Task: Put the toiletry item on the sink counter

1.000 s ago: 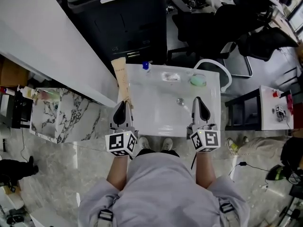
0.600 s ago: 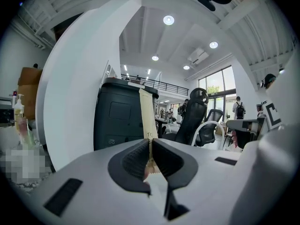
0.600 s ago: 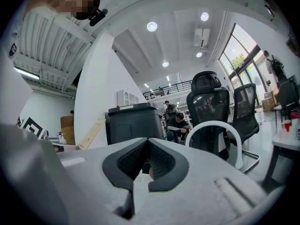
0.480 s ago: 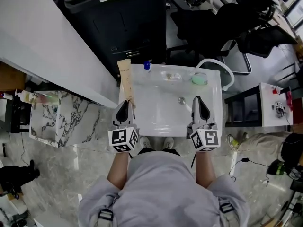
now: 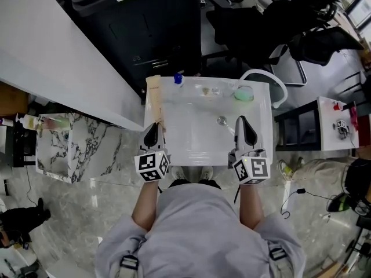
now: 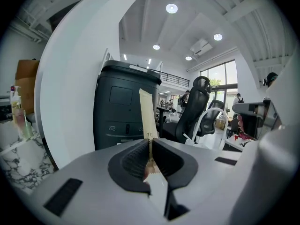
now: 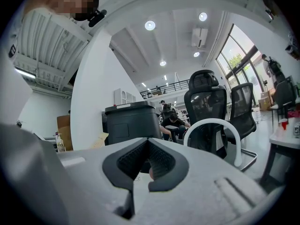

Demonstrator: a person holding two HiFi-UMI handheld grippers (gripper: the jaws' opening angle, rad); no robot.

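head view, looking steeply down on a white rectangular sink counter (image 5: 174,154) with a metal drain (image 5: 221,120) in its basin. along the counter's left edge, a flat tan toiletry tube (image 5: 154,100), running from the near-left part up to the far-left corner. at the tube's near end, the left gripper (image 5: 153,127), directly behind it and in line with it. cannot tell from above whether resting on the edge or held just over it. over the near-right part of the basin, the right gripper (image 5: 244,121), well apart from the tube, just beside the drain. along the far edge, a small blue-capped item (image 5: 178,80) near the left corner and a round green item (image 5: 243,95) near the right corner. beyond the right corner, a white curved rail (image 5: 277,86). past the far edge, a black plastic bin (image 5: 145,28) and black office chairs (image 5: 272,22).

left gripper view: left gripper (image 6: 150,143) clamped on the lower end of the tube (image 6: 146,114), pads pressed flat against both faces, the rest of the tube rising up and away from the jaws in front of the bin (image 6: 119,111).

right gripper view: right gripper (image 7: 148,140) with jaws pressed together at the tips, gripping nothing; rail (image 7: 211,130) and chairs (image 7: 211,102) ahead.
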